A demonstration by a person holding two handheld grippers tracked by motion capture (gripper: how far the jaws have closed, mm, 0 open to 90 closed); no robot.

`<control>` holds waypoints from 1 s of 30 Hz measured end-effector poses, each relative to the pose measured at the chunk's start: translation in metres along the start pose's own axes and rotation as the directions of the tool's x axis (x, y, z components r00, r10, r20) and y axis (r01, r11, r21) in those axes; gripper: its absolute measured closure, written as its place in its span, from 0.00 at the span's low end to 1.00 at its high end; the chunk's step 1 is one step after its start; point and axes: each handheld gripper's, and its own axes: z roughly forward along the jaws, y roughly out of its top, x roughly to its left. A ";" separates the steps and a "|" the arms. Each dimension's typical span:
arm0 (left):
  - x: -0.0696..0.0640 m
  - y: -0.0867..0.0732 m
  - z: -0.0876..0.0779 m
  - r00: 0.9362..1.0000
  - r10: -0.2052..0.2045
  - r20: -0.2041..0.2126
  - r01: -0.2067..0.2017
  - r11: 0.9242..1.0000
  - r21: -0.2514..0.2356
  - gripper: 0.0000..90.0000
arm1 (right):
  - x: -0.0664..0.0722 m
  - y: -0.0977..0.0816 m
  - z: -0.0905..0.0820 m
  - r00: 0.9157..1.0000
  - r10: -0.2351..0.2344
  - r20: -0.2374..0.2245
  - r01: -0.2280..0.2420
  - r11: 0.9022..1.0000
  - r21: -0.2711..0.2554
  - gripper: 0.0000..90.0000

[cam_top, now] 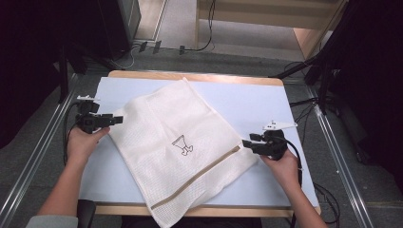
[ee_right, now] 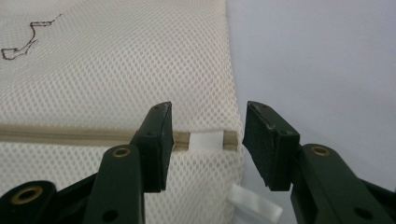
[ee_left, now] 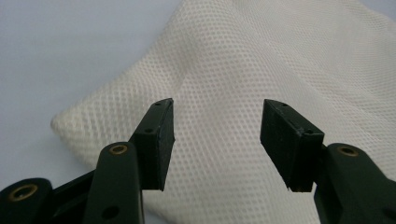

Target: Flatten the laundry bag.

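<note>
A: So, where do we stand with the mesh laundry bag (cam_top: 183, 147)?

B: It lies flat and skewed on the pale blue surface (cam_top: 266, 102), its long axis running from the far left toward the near edge, with the zipper (cam_top: 202, 175) slanting across its near end. Our left tool (cam_top: 111, 120) sits at the bag's left corner, our right tool (cam_top: 248, 142) at the zipper's right end, so we have one tool on each side, about equally close.

A: And are the tools holding anything?

B: No. Both have their jaws spread, with nothing pinched. The bag lies just ahead of each.

A: What do the close views add?

B: The right gripper view shows the zipper's end (ee_right: 229, 140) and a small white tab (ee_right: 205, 140) in line with the gap between the jaws, plus a loose white tag (ee_right: 254, 205) at the bag's edge. The left gripper view shows the rounded mesh corner (ee_left: 77, 130) lying left of the gap. From above, we read the bag's printed figure (cam_top: 183, 144) and its whole slant.
</note>
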 end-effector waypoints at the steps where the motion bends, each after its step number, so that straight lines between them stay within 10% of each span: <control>1: -0.001 -0.005 -0.003 1.000 -0.006 -0.005 0.006 1.000 0.002 0.50 | 0.000 0.002 0.004 1.000 0.001 0.001 -0.001 1.000 0.003 0.59; 20: -0.033 -0.075 -0.015 0.990 -0.136 -0.024 0.137 0.988 0.066 0.54 | -0.002 0.029 0.062 1.000 -0.028 0.009 0.027 0.997 0.077 0.56; 27: -0.041 -0.075 -0.002 0.994 -0.109 -0.010 0.110 0.991 0.078 0.57 | 0.001 0.029 0.074 0.998 -0.065 0.026 0.062 0.994 0.093 0.62; 30: -0.046 -0.072 0.003 0.996 -0.086 -0.040 0.089 0.993 0.083 0.75 | 0.002 0.028 0.073 0.998 -0.054 0.035 0.050 0.994 0.101 0.65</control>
